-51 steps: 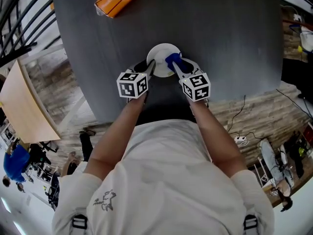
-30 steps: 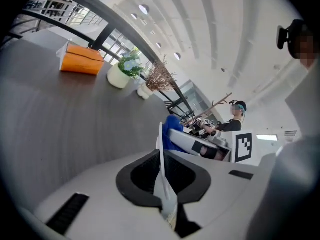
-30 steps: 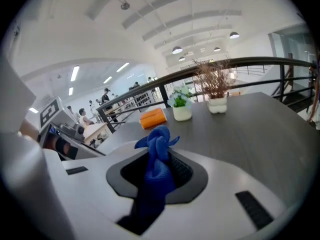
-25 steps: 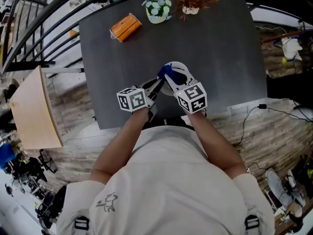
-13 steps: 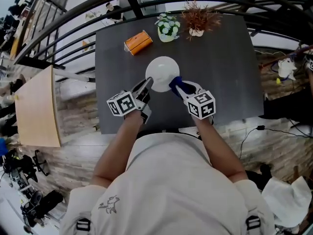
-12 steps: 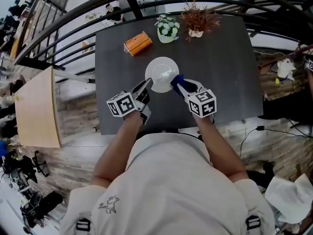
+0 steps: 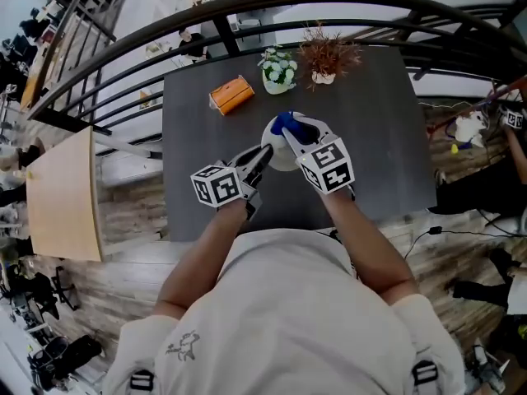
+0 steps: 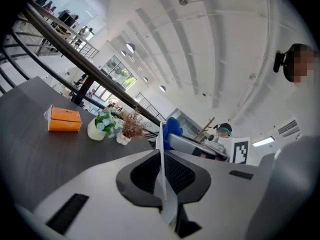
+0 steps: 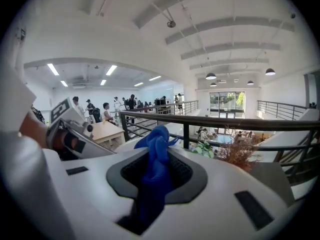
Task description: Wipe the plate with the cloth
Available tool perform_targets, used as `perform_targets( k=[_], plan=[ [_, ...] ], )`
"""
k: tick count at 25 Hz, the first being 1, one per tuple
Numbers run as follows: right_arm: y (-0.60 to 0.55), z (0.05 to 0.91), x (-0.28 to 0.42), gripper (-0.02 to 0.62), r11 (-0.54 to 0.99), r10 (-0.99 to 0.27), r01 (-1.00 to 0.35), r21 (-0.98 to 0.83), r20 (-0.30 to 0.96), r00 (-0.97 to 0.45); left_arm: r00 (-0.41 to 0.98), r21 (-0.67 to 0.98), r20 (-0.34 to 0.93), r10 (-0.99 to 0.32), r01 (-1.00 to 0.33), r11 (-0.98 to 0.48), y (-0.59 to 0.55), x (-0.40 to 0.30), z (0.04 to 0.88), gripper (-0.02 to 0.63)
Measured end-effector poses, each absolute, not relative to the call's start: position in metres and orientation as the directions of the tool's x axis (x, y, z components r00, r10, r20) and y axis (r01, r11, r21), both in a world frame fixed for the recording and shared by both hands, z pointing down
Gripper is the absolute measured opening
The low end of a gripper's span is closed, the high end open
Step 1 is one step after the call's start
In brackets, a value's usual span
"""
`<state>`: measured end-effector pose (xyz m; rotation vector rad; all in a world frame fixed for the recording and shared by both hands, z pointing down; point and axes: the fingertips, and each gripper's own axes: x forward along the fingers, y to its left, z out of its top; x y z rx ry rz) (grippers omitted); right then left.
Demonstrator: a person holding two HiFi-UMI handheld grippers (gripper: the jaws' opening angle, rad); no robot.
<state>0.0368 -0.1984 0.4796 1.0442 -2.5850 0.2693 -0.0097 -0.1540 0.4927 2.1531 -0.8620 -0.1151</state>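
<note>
The white plate (image 7: 278,156) is held up above the dark table (image 7: 370,138), with my left gripper (image 7: 262,156) shut on its near rim. In the left gripper view the plate (image 8: 161,159) stands edge-on between the jaws. My right gripper (image 7: 290,130) is shut on the blue cloth (image 7: 285,123), which lies against the plate's far upper part. In the right gripper view the cloth (image 9: 156,166) fills the gap between the jaws and bunches past their tips. From the left gripper view the cloth (image 8: 173,129) shows just right of the plate's edge.
An orange box (image 7: 230,95), a white pot of flowers (image 7: 279,71) and a small pot of dried plant (image 7: 325,56) stand along the table's far side. A black railing (image 7: 123,64) curves behind the table. A pale wooden tabletop (image 7: 58,196) lies at the left.
Both grippers have risen with the plate and the cloth. The cloth has gone from the plate's right edge to its far upper part, and less of the plate's face shows.
</note>
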Motion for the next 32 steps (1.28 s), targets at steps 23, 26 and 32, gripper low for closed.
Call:
perform_targets(
  k=[23,26,32],
  plan=[
    [-0.195,0.45,0.058,0.072,0.719,-0.633,-0.695,0.013,0.426,-0.647,0.774,0.652,0.164,-0.612,-0.55,-0.521,-0.15,-0.009,0.451,0.025],
    [-0.191,0.442,0.051,0.072,0.728,-0.633,-0.685,0.014,0.399,-0.664,0.781,0.604,0.194,-0.594,-0.572,-0.555,-0.15,0.004,0.448,0.026],
    [-0.16,0.436,0.019,0.072,0.784,-0.57,-0.619,-0.038,0.349,-0.744,0.746,0.643,0.116,-0.656,-0.56,-0.523,-0.168,-0.007,0.428,0.02]
  ],
)
